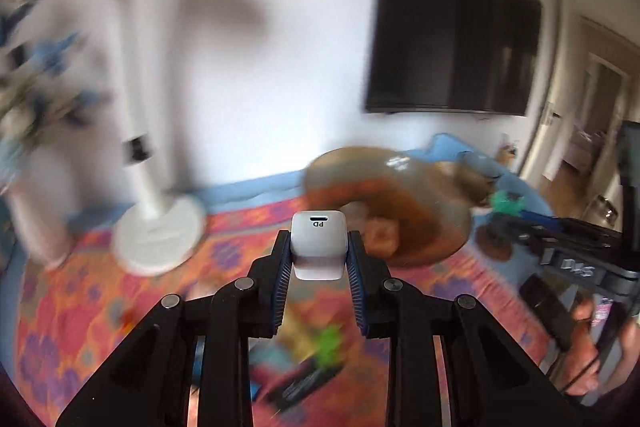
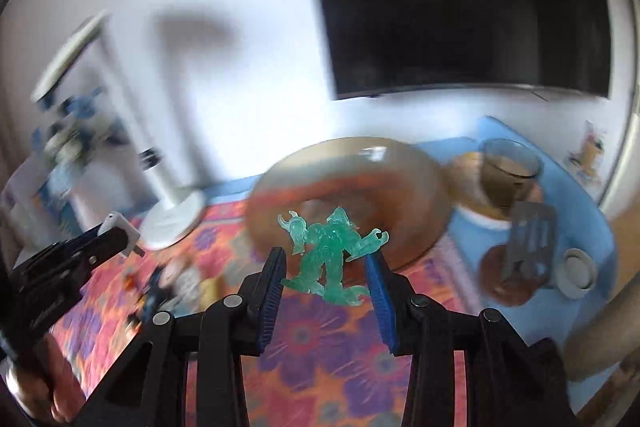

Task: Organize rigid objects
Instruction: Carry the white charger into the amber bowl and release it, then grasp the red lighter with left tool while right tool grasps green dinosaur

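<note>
the white charger (image 1: 318,245), its face marked "pd", sits pinched between the blue pads of the left claw (image 1: 319,255), lifted above the bench. the same charger (image 2: 120,229) shows at the left edge of the right wrist view, its metal prongs sticking out past the left claw (image 2: 98,243) that grips it. the green see-through figure (image 2: 330,255) stands between the fingers of the right claw (image 2: 330,269); one outstretched arm touches the right pad, and its foot lies by the left pad, so the claw appears to be pinching it, held up over the bench. in the left wrist view the figure (image 1: 506,203) is a small green blur at the tip of the right claw (image 1: 516,217). beyond both claws a large brown glass plate (image 2: 348,167) lies on the flowered cloth (image 2: 320,343) that covers the bench. right of the plate stand a brown glass cup (image 2: 508,171), a grey slotted spatula (image 2: 528,239) and a small white dish (image 2: 578,269). a white lamp base (image 1: 158,233) rests at the far left, and a dark tv (image 1: 452,27) hangs on the wall. much of the background is blurred.
</note>
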Motion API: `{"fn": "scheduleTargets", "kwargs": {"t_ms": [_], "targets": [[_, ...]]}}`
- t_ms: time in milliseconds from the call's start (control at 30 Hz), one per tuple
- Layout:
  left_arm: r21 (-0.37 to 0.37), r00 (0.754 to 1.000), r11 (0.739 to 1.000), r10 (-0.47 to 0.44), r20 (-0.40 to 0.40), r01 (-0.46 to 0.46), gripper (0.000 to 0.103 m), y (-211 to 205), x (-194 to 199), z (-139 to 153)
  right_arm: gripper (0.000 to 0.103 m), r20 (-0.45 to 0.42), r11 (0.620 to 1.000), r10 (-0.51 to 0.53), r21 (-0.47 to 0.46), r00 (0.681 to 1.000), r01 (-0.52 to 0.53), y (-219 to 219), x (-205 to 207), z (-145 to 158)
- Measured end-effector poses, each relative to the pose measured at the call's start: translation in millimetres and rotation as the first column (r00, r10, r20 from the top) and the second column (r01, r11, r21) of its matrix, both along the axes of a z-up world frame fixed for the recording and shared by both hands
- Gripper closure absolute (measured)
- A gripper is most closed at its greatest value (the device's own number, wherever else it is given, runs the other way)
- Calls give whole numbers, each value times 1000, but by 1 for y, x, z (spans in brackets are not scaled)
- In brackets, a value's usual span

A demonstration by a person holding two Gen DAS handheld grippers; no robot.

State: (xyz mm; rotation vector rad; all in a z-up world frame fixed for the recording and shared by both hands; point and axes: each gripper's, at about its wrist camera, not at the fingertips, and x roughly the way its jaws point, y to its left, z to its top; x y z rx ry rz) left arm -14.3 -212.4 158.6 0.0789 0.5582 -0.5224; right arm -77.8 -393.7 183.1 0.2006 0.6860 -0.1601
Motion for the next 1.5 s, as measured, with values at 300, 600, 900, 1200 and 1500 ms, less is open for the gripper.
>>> {"fn": "scheduleTargets", "kwargs": {"t_ms": [300, 600, 900, 1200, 1500], "targets": [[29, 988, 994, -103, -117, 107, 79, -78, 53, -37, 63, -117, 996, -89, 8, 989, 91, -37, 50, -25], [-11, 998, 999, -40, -48, 40, 30, -46, 41, -15, 46, -91, 987, -158, -44, 983, 155, -41, 36, -14], [-41, 988, 987, 155, 13, -155, 30, 72, -19, 14, 43, -55, 998, -55, 33, 997, 57, 5, 3, -1], [-89, 958, 954, 284, -29, -286, 30, 172, -79, 9, 43, -68, 994, 111, 28, 992, -109, 94, -14, -6], [-101, 917, 912, 390, -85, -397, 30, 222, -110, -15, 40, -110, 983, 185, 16, 976, -185, 137, -34, -22]]}}
